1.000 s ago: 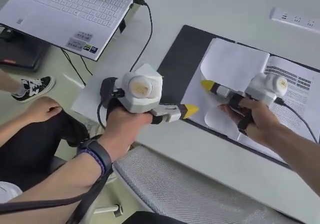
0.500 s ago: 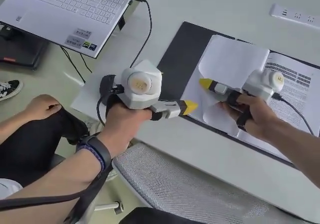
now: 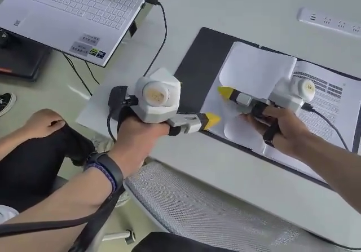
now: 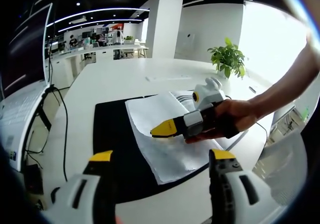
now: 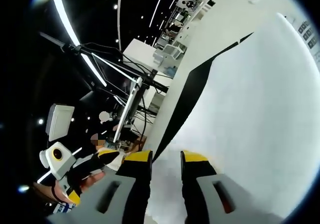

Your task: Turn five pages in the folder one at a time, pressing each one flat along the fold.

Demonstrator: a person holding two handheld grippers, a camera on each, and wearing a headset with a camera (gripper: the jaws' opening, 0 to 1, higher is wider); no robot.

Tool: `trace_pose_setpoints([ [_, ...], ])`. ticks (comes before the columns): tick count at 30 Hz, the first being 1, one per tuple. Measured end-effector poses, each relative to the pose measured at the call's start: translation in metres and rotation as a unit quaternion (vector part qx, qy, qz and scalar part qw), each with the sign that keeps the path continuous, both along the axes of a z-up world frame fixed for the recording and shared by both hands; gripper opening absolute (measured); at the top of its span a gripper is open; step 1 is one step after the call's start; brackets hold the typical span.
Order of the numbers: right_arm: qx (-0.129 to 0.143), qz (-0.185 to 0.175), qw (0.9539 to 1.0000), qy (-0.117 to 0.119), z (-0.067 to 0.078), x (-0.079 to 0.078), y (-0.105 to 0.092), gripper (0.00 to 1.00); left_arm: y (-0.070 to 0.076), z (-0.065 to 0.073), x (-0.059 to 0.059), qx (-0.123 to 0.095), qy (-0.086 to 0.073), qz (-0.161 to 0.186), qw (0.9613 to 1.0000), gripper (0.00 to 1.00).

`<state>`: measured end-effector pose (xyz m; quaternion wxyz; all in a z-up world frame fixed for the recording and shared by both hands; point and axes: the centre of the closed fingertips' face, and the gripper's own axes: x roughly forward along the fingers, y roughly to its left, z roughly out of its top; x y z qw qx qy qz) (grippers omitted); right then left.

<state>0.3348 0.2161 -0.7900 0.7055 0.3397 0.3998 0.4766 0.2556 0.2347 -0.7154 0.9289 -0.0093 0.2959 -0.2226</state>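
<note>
The black folder (image 3: pixel 194 66) lies open on the white table, with a printed page (image 3: pixel 333 94) on its right half. A blank white page (image 3: pixel 256 71) is turned over to the left and still bulges near the fold. My right gripper (image 3: pixel 225 93) rests its yellow tip on this page (image 5: pixel 250 114), jaws shut and pointing left, near the page's free edge. My left gripper (image 3: pixel 212 119) hovers open over the table's front edge, just left of the folder (image 4: pixel 112 134). The left gripper view has the right gripper (image 4: pixel 162 128) lying on the page (image 4: pixel 170 159).
A white laptop (image 3: pixel 73 12) sits at the back left with a black cable (image 3: pixel 163 32) running toward the folder. A power strip (image 3: pixel 327 22) lies at the back right. A mesh chair back (image 3: pixel 197 207) is just below the table edge. Another person's hand (image 3: pixel 42 122) rests at left.
The right gripper has crept slightly left across the turned page. The left gripper has barely moved. The head camera has shifted a little.
</note>
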Motion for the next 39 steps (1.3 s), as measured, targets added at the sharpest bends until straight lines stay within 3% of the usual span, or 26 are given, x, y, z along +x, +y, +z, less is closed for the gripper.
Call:
trace_pose_setpoints([
  [5,0.002,0.003,0.9999,-0.014,0.012,-0.005,-0.004,0.27,-0.009,0.004,0.002,-0.003,-0.005,-0.007,1.0000,0.72],
  [12,0.007,-0.005,0.9996,-0.026,0.026,-0.001,-0.013,0.27,-0.016,-0.005,0.004,0.005,0.000,-0.022,0.9997,0.65],
  [15,0.005,-0.001,0.9992,-0.039,0.040,-0.006,-0.017,0.27,-0.018,-0.008,0.006,0.004,0.002,-0.023,0.9997,0.61],
  [18,-0.002,0.003,0.9985,-0.055,0.051,-0.007,-0.022,0.27,-0.019,-0.013,0.008,0.006,0.004,-0.023,0.9997,0.55],
  [24,-0.011,0.001,0.9968,-0.079,0.062,0.006,-0.045,0.27,-0.026,-0.018,0.013,0.006,0.001,-0.037,0.9993,0.41],
  [33,-0.021,-0.013,0.9940,-0.106,0.084,0.012,-0.072,0.26,-0.037,-0.033,0.017,0.010,0.018,-0.052,0.9984,0.28],
  [37,-0.025,-0.027,0.9933,-0.110,0.086,0.014,-0.084,0.25,-0.036,-0.049,0.014,0.023,0.043,-0.049,0.9976,0.22],
  [39,-0.027,-0.031,0.9931,-0.110,0.085,0.014,-0.089,0.25,-0.037,-0.053,0.014,0.018,0.046,-0.047,0.9977,0.20],
])
